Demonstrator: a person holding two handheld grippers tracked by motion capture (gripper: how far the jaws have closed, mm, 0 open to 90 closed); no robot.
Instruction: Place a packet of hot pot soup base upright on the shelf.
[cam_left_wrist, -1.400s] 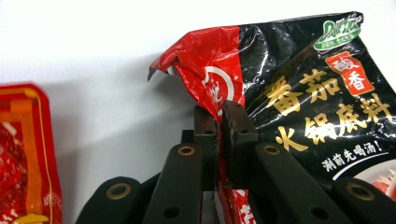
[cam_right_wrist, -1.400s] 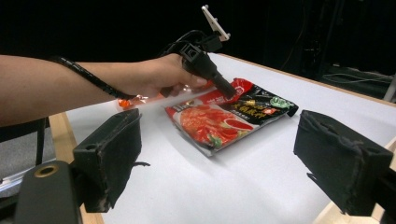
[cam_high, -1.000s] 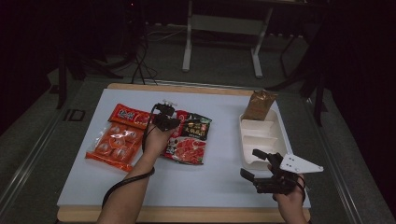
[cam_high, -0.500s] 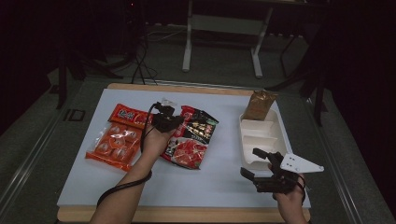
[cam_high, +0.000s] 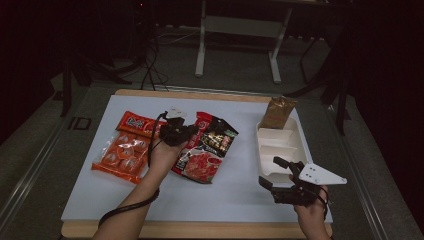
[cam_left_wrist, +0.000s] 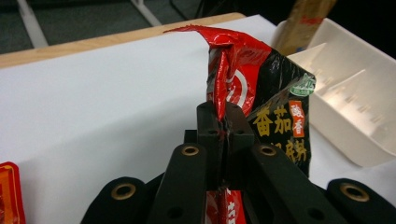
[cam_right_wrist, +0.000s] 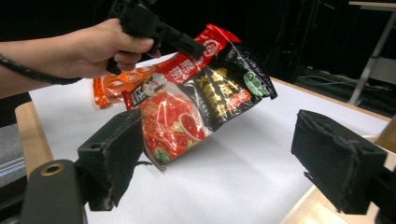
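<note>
Left gripper view shows the red-black sauce packet (cam_left_wrist: 261, 93) pinched only at its top edge by the left claw (cam_left_wrist: 223, 122), partly lifted off the desk (cam_high: 240, 185) — it may slip. The right claw (cam_high: 274, 173) waits spread beside the white tray (cam_high: 278, 145).

Yellow Chinese characters stand on the black half of the red and black sauce packet (cam_left_wrist: 275, 112), reading 番茄 in the left gripper view, with more characters beneath them cut off by the jaws. Beside them sits a small orange tag with 酸香 in white. A green round seal (cam_left_wrist: 303, 85) near the packet's edge is too small to read. On the floor left of the table, a marking (cam_high: 80, 123) reads "ID".
</note>
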